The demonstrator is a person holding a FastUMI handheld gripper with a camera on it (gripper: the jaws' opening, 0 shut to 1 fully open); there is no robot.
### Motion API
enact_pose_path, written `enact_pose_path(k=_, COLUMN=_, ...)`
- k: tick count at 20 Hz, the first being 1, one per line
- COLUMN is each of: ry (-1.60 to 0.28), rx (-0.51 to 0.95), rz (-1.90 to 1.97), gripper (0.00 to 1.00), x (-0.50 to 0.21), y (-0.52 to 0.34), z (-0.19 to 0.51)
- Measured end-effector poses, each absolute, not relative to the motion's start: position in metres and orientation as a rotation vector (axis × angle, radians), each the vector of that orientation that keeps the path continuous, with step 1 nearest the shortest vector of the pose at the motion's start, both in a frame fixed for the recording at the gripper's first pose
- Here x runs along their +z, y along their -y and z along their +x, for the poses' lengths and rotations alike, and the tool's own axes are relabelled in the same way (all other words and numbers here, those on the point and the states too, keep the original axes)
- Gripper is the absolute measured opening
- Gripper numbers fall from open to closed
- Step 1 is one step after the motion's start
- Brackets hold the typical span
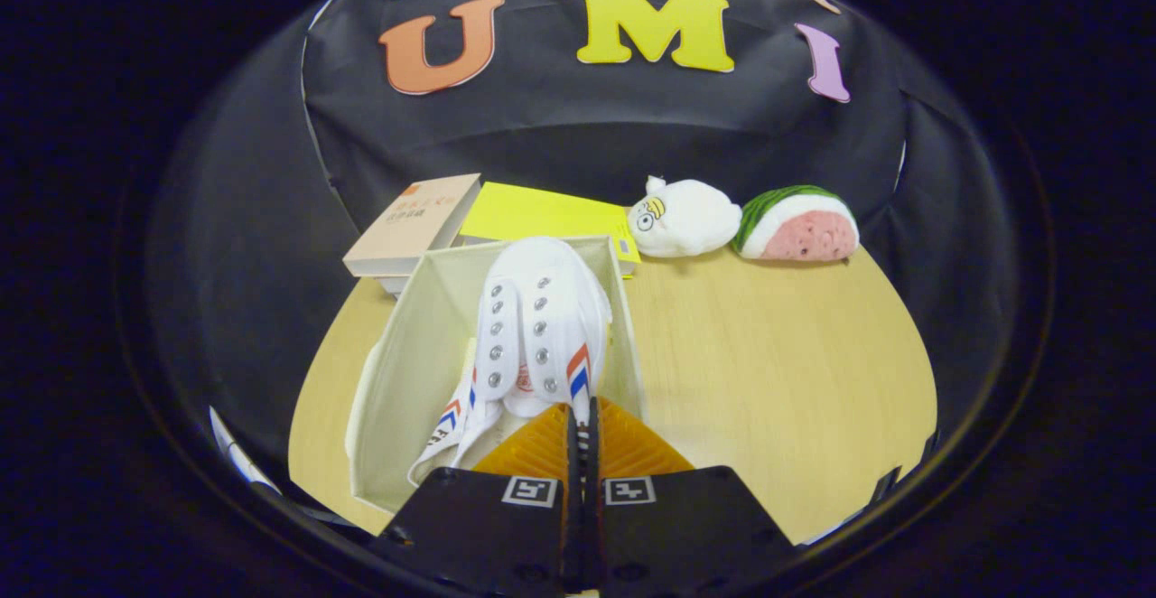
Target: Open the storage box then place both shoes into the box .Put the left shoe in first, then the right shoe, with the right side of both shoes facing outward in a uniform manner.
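An off-white storage box (411, 354) stands open on the wooden table, just ahead of the fingers and a little to their left. A white canvas shoe (542, 309) with metal eyelets and a red-and-blue stripe hangs toe-forward in the box, along its right wall. My gripper (582, 440) is shut on this shoe's rear edge, with a thin strip of it pinched between the fingers. A second white shoe (449, 425) with the same stripes lies lower in the box, to the left of the held one and partly under it.
Beyond the box lie a beige book (411, 228) and a yellow book (542, 214). A white plush toy (686, 217) and a watermelon plush (799, 226) sit at the back right. Bare table (777, 372) stretches to the right of the box.
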State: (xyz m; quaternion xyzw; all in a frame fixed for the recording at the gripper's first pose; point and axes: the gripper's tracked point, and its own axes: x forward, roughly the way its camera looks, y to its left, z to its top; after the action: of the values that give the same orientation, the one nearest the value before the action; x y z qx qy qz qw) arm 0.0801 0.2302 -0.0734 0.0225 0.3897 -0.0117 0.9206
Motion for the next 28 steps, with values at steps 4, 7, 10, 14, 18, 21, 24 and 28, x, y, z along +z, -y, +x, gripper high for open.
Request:
enact_pose_path(k=4, ry=-0.826, rx=-0.019, rz=0.061, gripper=0.08, x=-0.084, y=-0.234, z=0.078)
enact_pose_path(k=7, ry=-0.839, rx=-0.003, rz=0.072, gripper=0.16, x=-0.092, y=-0.234, z=0.075)
enact_pose_path(k=10, ry=-0.714, rx=-0.011, rz=0.073, gripper=0.26, x=-0.068, y=-0.228, z=0.074)
enact_pose_path(k=14, ry=-0.568, rx=0.027, rz=0.080, gripper=0.73, x=-0.031, y=-0.227, z=0.046)
enact_pose_path(k=18, ry=-0.440, rx=0.028, rz=0.070, gripper=0.93, x=-0.002, y=-0.213, z=0.014)
enact_pose_path(k=21, ry=-0.362, rx=0.007, rz=0.055, gripper=0.98, x=0.022, y=-0.201, z=-0.014)
enact_pose_path(k=24, ry=-0.256, rx=-0.053, rz=0.024, gripper=0.98, x=0.049, y=-0.183, z=-0.043)
enact_pose_path(k=28, ry=-0.089, rx=-0.055, rz=-0.006, gripper=0.98, x=0.076, y=-0.179, z=-0.085)
